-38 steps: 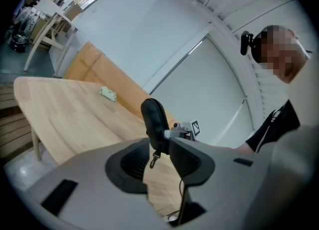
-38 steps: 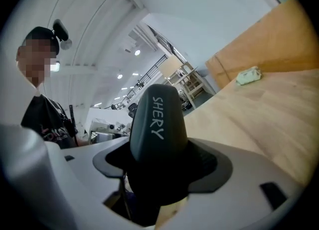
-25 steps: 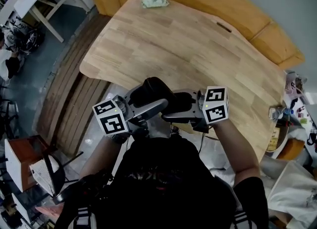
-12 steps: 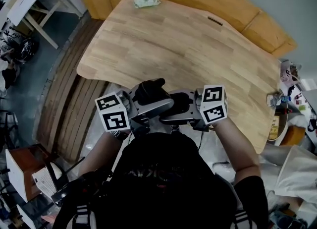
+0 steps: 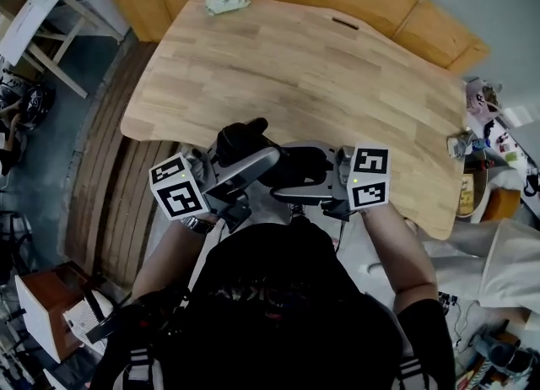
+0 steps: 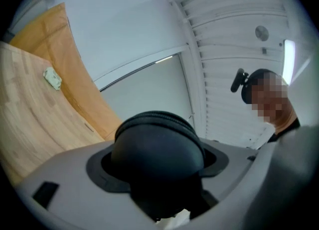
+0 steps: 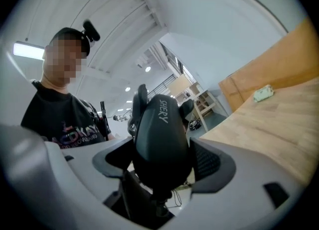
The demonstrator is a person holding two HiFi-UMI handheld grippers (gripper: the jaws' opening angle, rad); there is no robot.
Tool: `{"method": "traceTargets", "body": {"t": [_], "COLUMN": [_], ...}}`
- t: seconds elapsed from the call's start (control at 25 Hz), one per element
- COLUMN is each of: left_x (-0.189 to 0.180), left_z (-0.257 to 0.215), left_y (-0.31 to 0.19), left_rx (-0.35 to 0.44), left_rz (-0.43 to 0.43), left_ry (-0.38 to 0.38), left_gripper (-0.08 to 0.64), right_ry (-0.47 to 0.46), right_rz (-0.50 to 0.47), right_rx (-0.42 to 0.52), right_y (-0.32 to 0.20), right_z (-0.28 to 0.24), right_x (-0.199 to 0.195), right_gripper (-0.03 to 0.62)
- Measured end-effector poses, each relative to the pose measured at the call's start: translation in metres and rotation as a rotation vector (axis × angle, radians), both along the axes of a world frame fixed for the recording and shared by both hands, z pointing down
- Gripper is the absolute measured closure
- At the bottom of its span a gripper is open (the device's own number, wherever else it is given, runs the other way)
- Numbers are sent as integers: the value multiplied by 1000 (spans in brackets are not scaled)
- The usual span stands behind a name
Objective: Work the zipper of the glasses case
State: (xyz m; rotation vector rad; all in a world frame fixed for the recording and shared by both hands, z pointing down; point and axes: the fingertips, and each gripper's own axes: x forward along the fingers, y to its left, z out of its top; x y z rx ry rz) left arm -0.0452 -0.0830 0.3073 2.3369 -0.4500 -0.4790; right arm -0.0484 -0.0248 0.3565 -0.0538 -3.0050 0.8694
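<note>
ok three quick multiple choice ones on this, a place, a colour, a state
1. The pale green packet lies: A on the floor; B at the table's far edge; C on a chair.
2. The glasses case is: A black; B red; C white.
3. The right gripper's jaws are: A shut empty; B wide open, empty; C closed on the glasses case.
Answers: 1 B, the head view shows it there; 2 A, dark in every view; 3 C, the case fills the gap between its pads.

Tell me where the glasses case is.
Head view, low centre: the glasses case is between the left gripper's jaws, which have just been closing, and the right gripper's, by the table's near edge.
</note>
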Motion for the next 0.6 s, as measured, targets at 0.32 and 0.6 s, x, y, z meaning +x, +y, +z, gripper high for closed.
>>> {"method": "traceTargets", "body": {"t": [0.32,0.6], "left_x": [-52,-66], "left_z": [-44,-53], "left_y": [-19,-18], "left_rx": [-117,-143], "left_rz": [25,73], "left_ry": [537,713], "left_gripper": [198,198], "right_ry": [-400,-540], "right_rz": [227,209], "right_rx": [-253,-346], "right_y": [-13,-11], "right_z": [-30,-42], "right_x": [58,47], "right_gripper": [316,422]}}
